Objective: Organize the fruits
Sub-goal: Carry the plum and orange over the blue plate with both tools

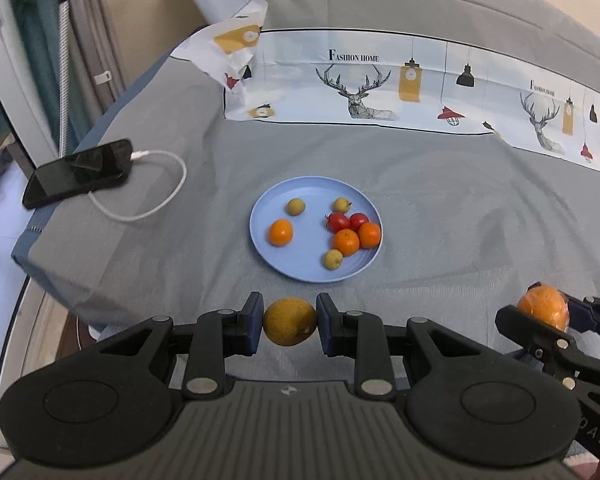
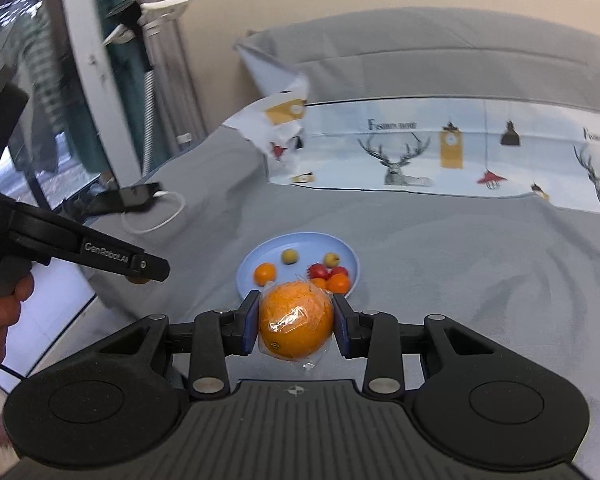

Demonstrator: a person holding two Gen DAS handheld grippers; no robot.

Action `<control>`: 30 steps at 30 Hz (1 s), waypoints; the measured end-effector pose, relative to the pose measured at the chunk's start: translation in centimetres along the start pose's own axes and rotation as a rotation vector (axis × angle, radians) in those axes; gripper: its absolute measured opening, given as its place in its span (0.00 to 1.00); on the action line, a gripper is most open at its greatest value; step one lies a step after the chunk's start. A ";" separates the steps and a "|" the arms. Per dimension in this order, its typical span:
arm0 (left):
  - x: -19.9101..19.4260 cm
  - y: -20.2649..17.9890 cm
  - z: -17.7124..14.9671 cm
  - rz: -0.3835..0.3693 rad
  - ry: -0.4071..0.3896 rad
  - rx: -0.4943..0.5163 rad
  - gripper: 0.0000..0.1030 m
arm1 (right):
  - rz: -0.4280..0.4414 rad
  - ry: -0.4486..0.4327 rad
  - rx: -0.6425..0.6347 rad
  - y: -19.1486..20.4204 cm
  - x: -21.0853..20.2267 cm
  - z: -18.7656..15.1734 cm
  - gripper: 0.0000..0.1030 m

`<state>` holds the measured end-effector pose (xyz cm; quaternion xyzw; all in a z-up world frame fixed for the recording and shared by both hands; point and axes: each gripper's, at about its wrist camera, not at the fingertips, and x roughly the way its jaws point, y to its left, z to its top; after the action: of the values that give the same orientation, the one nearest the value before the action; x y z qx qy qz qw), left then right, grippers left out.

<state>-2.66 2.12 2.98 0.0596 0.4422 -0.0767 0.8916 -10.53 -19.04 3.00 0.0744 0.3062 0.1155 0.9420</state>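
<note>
A light blue plate (image 1: 284, 264) (image 2: 339, 250) lies on the grey bedspread with several small fruits in it: oranges (image 1: 280, 232), red tomatoes (image 1: 338, 221) and small yellow-green fruits (image 1: 295, 206). My left gripper (image 1: 290, 322) is shut on a yellow-brown round fruit (image 1: 290, 321), held in the air on the near side of the plate. My right gripper (image 2: 296, 325) is shut on a large orange wrapped in clear plastic (image 2: 296, 322), which hides the plate's near rim. In the left wrist view that orange (image 1: 543, 306) appears at the right edge.
A black phone (image 1: 80, 172) on a white charging cable (image 1: 156, 200) rests near the bed's left edge. A deer-print pillowcase (image 1: 379, 84) and a grey pillow lie behind the plate. A hand (image 2: 0, 308) holds the left gripper's handle at left.
</note>
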 end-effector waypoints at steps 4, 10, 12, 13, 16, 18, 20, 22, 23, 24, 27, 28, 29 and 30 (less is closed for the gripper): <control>-0.6 0.5 -1.2 -0.016 -0.005 -0.017 0.31 | -0.008 -0.010 -0.047 1.2 -0.7 -0.2 0.38; -1.4 0.7 -1.9 -0.020 -0.023 -0.036 0.31 | -0.005 -0.014 -0.087 2.1 -1.1 -0.2 0.38; -1.6 0.5 -2.0 -0.021 -0.027 -0.034 0.31 | -0.004 -0.011 -0.102 2.4 -1.0 -0.3 0.38; -1.6 0.5 -2.1 -0.023 -0.028 -0.034 0.31 | -0.004 -0.012 -0.107 2.5 -1.1 -0.3 0.38; -1.7 0.4 -2.2 -0.026 -0.030 -0.032 0.31 | -0.008 -0.017 -0.114 2.6 -1.3 -0.4 0.38; -1.7 0.4 -2.1 -0.028 -0.029 -0.030 0.31 | -0.011 -0.018 -0.110 2.5 -1.4 -0.4 0.38; -1.7 0.4 -2.1 -0.029 -0.028 -0.029 0.31 | -0.013 -0.018 -0.106 2.5 -1.4 -0.4 0.38; -1.6 0.5 -2.1 -0.029 -0.027 -0.030 0.31 | -0.014 -0.016 -0.104 2.5 -1.4 -0.4 0.38; -1.5 0.5 -2.1 -0.028 -0.027 -0.031 0.31 | -0.013 -0.016 -0.104 2.6 -1.3 -0.4 0.38; -1.5 0.5 -2.1 -0.028 -0.026 -0.032 0.31 | -0.013 -0.015 -0.105 2.6 -1.3 -0.4 0.38; -1.4 0.4 -2.1 -0.028 -0.021 -0.033 0.31 | -0.012 -0.012 -0.106 2.6 -1.2 -0.4 0.38; -1.3 0.4 -2.1 -0.028 -0.019 -0.034 0.31 | -0.012 -0.011 -0.105 2.6 -1.2 -0.4 0.38; -1.3 0.4 -2.1 -0.028 -0.018 -0.033 0.31 | -0.013 -0.010 -0.105 2.6 -1.1 -0.4 0.38; -1.2 0.5 -2.1 -0.028 -0.018 -0.033 0.30 | -0.013 -0.009 -0.104 2.6 -1.1 -0.4 0.38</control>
<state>-4.94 3.05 2.66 0.0380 0.4363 -0.0825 0.8952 -12.04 -16.82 3.85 0.0237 0.2961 0.1246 0.9467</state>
